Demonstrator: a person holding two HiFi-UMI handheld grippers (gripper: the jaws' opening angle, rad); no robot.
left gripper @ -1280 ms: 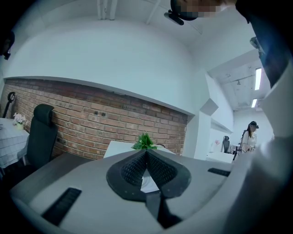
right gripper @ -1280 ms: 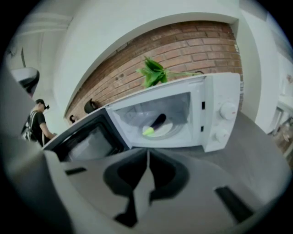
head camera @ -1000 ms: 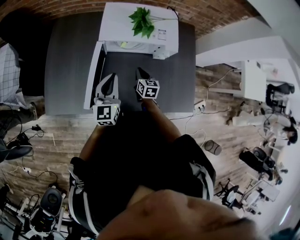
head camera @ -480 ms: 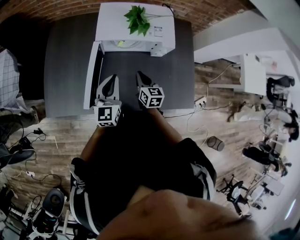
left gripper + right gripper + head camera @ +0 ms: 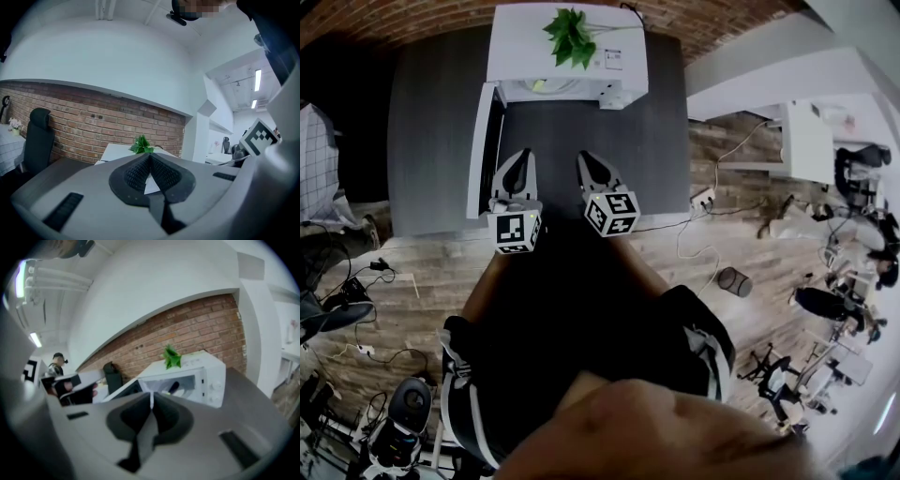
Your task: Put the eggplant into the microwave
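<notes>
The white microwave (image 5: 567, 58) stands at the back of the grey table (image 5: 647, 141), its door (image 5: 485, 150) swung open to the left. In the right gripper view a dark oblong shape, the eggplant (image 5: 174, 387), lies inside the microwave (image 5: 213, 378) cavity. My right gripper (image 5: 586, 159) is shut and empty, in front of the opening and apart from it. To its left my left gripper (image 5: 522, 156) is also shut with nothing in it, level and near the open door. The right gripper (image 5: 151, 397) and left gripper (image 5: 149, 159) each show pads meeting.
A green plant (image 5: 569, 36) sits on top of the microwave. A brick wall (image 5: 197, 329) runs behind the table and a black chair (image 5: 112, 373) stands at the left. A white desk (image 5: 806, 159) lies to the right, and cables run across the wooden floor (image 5: 394, 272).
My right gripper has drawn back from the microwave toward the person and risen, staying shut. The left gripper has kept its place.
</notes>
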